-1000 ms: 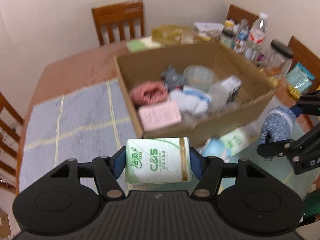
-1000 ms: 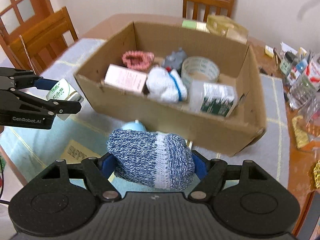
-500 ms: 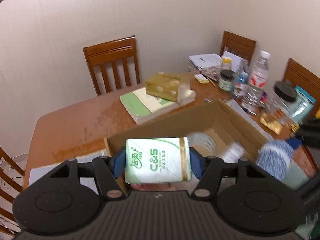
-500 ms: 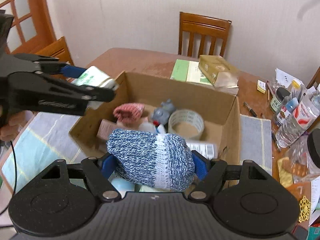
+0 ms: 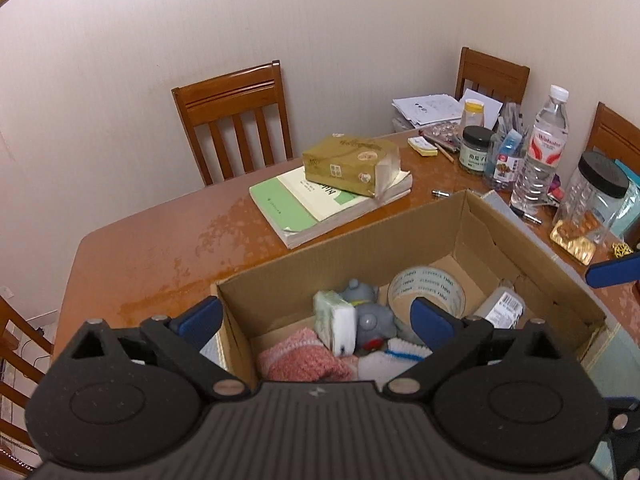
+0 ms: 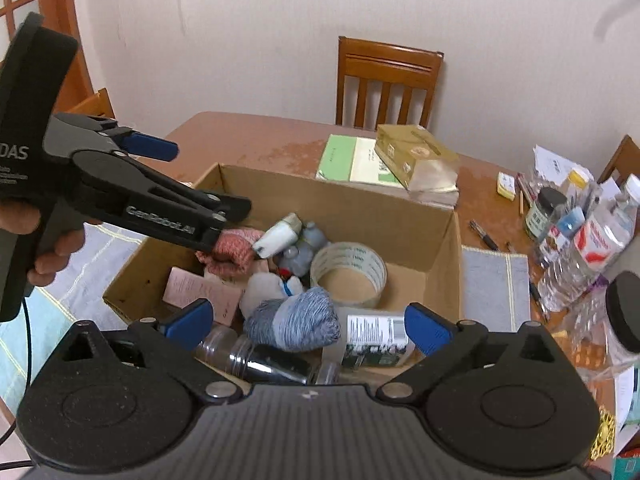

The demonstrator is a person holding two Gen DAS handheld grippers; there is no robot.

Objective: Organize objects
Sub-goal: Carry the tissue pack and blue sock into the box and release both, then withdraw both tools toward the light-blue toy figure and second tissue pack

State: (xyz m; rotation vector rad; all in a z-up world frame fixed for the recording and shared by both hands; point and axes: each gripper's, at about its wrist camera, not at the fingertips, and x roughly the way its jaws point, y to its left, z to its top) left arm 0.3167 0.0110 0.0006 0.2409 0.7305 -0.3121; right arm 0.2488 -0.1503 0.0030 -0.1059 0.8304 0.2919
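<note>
Place: home dining rm.
Furniture: wooden counter (image 5: 152, 248), slat-back wooden chairs (image 5: 236, 120) against plain wall.
Clutter: books (image 5: 304, 208), jars (image 5: 476, 146), water bottle (image 5: 540, 148), papers (image 5: 424, 108).
Door: wood-framed glazed door (image 6: 24, 4), left edge.

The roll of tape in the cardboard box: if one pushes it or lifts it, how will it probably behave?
The roll of tape lies flat on its side on the floor of the cardboard box, so a push would probably slide it, not roll it. Its ring looks stiff and should hold its shape in tongs. Set on edge, it could roll.
</note>
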